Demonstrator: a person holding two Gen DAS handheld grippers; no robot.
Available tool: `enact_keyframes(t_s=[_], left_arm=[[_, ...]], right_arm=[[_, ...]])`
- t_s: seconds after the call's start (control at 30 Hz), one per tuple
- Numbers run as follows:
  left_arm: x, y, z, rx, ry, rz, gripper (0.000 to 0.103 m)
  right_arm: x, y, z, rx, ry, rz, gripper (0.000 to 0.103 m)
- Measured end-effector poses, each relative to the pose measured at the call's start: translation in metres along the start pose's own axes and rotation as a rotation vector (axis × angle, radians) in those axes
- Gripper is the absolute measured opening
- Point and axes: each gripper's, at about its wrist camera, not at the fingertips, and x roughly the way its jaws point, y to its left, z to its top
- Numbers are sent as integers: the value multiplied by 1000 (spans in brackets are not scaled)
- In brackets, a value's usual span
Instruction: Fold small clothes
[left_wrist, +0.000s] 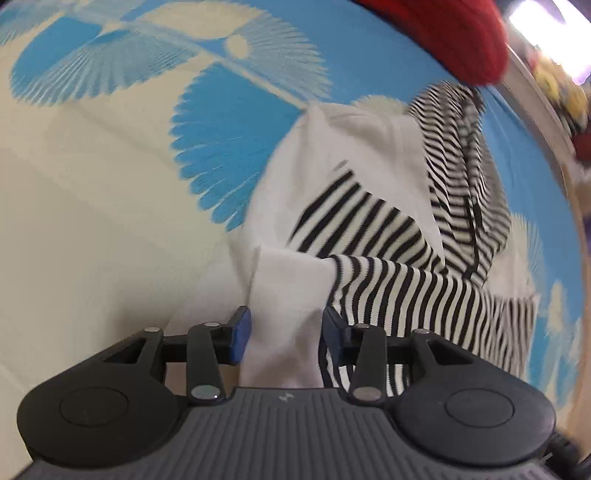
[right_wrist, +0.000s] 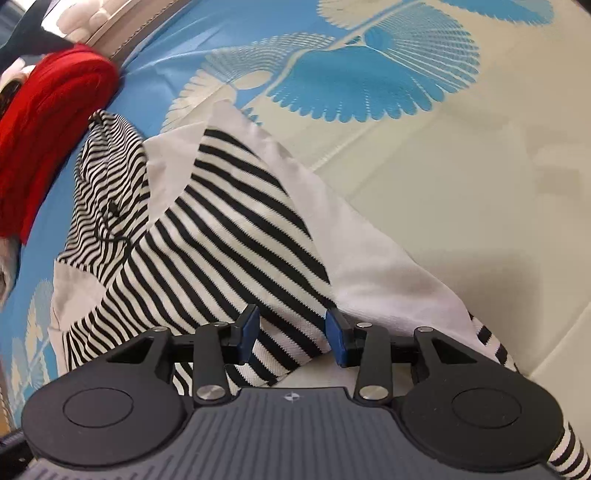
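Observation:
A small top of white cloth with black-and-white striped parts (left_wrist: 369, 221) lies crumpled on the blue and cream patterned sheet (left_wrist: 92, 184). My left gripper (left_wrist: 286, 332) points down at its near edge. A raised fold of the white cloth fills the gap between the blue pads (left_wrist: 240, 336) and touches both. In the right wrist view the same top (right_wrist: 221, 229) spreads out ahead. My right gripper (right_wrist: 291, 336) is shut on a striped fold that runs up between its pads (right_wrist: 334, 339). A striped cuff (right_wrist: 569, 454) hangs at the lower right.
A red knitted garment (left_wrist: 443, 33) (right_wrist: 48, 122) lies just past the top, near the sheet's (right_wrist: 480, 184) far edge. Beyond it run a pale wooden edge (right_wrist: 122, 40) and blurred clutter (left_wrist: 565, 99). Bare sheet lies to the cream side.

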Motion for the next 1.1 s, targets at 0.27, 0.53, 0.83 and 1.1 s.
enact_keyframes(t_s=[0.27, 0.53, 0.83, 1.1], left_arm=[[10, -29, -10, 238, -72, 130, 26], [-33, -55, -12, 324, -283, 91, 8], [-49, -48, -12, 236, -287, 128, 15], [-29, -47, -12, 212, -150, -8, 28]], right_arm=[[2, -7, 4, 46, 3, 3, 30], [-5, -14, 10, 96, -16, -2, 20], [-34, -1, 18, -26, -180, -11, 28], [-2, 7, 4, -58, -20, -34, 30]])
